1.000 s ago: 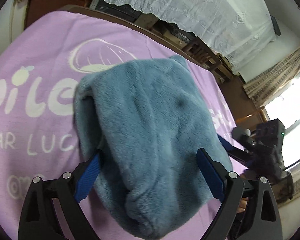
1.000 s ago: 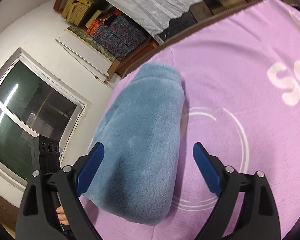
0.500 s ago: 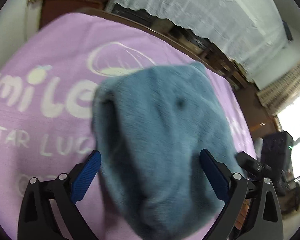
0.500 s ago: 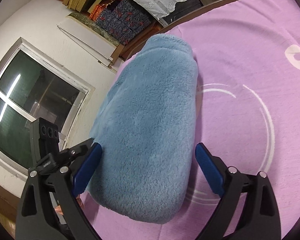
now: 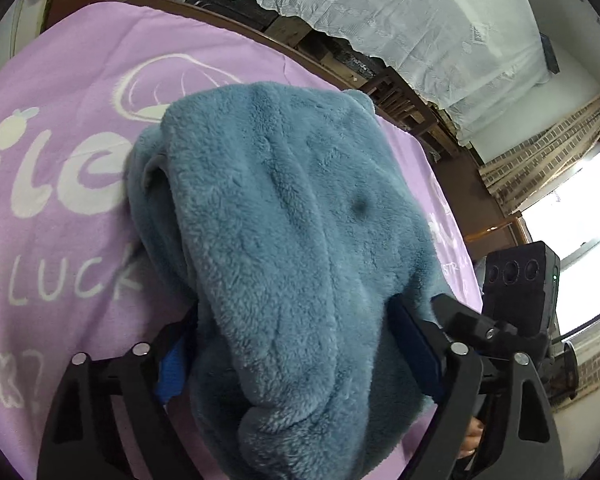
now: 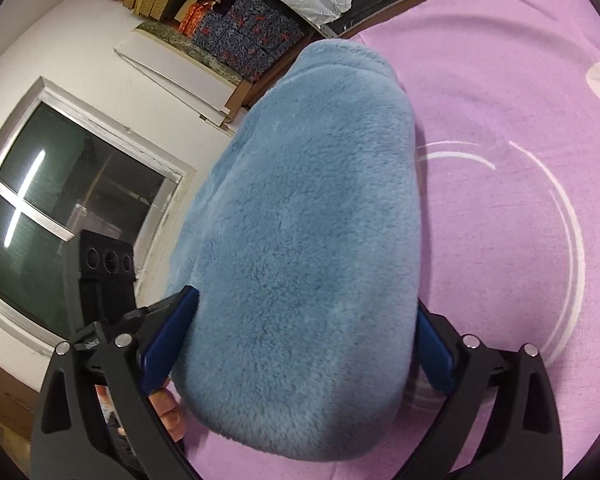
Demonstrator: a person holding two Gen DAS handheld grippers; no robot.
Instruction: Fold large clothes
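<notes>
- Left gripper (image 5: pixel 296 356): its 2 blue-padded jaws stand apart, 1 on each flank of the near end of the blue fleece garment (image 5: pixel 284 240); the pile bulges between them and hides the pads' inner faces, so the jaws appear to be bearing on the bundle rather than clamped shut on it.
- Right gripper (image 6: pixel 300 348): its 2 jaws likewise stand spread, straddling the near end of the garment from the opposite side; contact with the pile seems likely, firm hold uncertain.
- Garment: folded into a thick oblong bundle lying on the purple printed blanket (image 5: pixel 60 152). Its long axis runs straight away from both pairs of fingers, toward the blanket's far edge.
- Nearness: both grippers sit equally close, at the bundle's near end, beside each other.
- Far field: wooden bed frame (image 5: pixel 236 28) beyond the blanket's far edge.
</notes>
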